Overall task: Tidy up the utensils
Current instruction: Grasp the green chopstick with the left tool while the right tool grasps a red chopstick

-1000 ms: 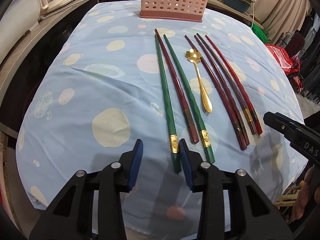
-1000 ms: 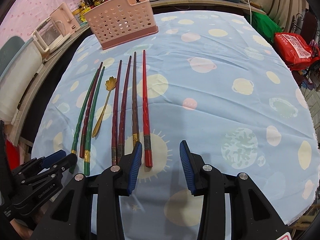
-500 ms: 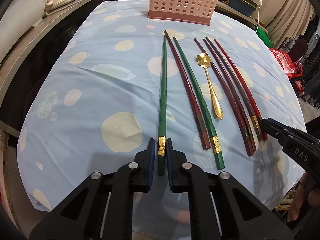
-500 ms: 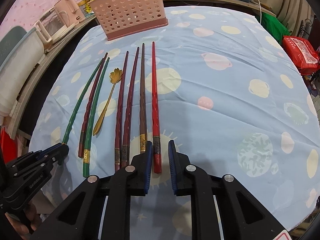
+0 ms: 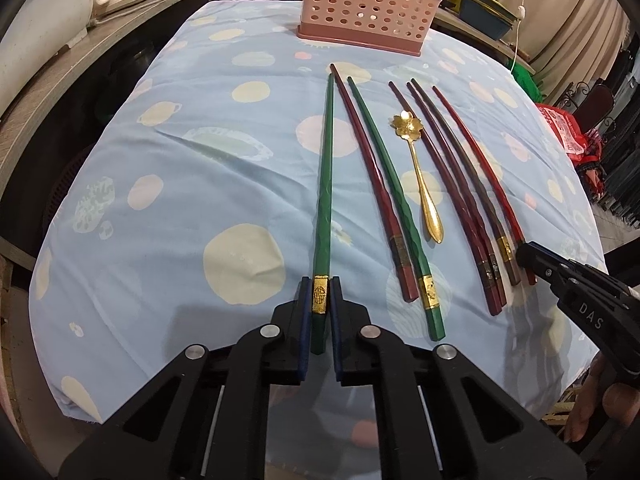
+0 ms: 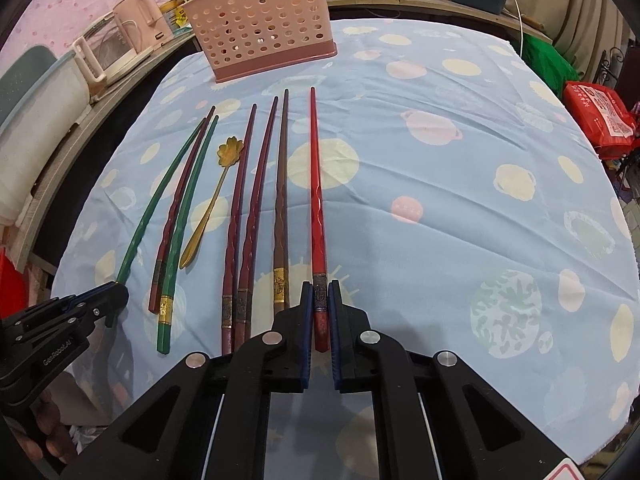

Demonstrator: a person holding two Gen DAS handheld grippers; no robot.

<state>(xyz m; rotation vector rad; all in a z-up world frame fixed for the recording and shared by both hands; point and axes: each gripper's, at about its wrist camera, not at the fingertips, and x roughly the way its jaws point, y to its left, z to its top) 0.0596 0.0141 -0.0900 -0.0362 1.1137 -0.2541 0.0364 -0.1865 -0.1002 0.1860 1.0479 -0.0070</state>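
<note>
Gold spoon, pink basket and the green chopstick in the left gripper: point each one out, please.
gold spoon [image 5: 422,176]: left wrist view, middle of the handle.
pink basket [image 6: 262,36]: right wrist view, perforated front wall.
green chopstick [image 5: 325,196]: left wrist view, mid-shaft, ahead of the left gripper [image 5: 320,312].

table [image 6: 460,184]: blue spotted cloth
counter [image 5: 52,80]: wooden, curved, left
wall [image 6: 60,8]: pink, dotted
curtain [image 5: 576,12]: beige, right

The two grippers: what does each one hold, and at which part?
Left gripper holds a green chopstick at its gold band near the thick end. Right gripper holds a red chopstick at its dark band.
</note>
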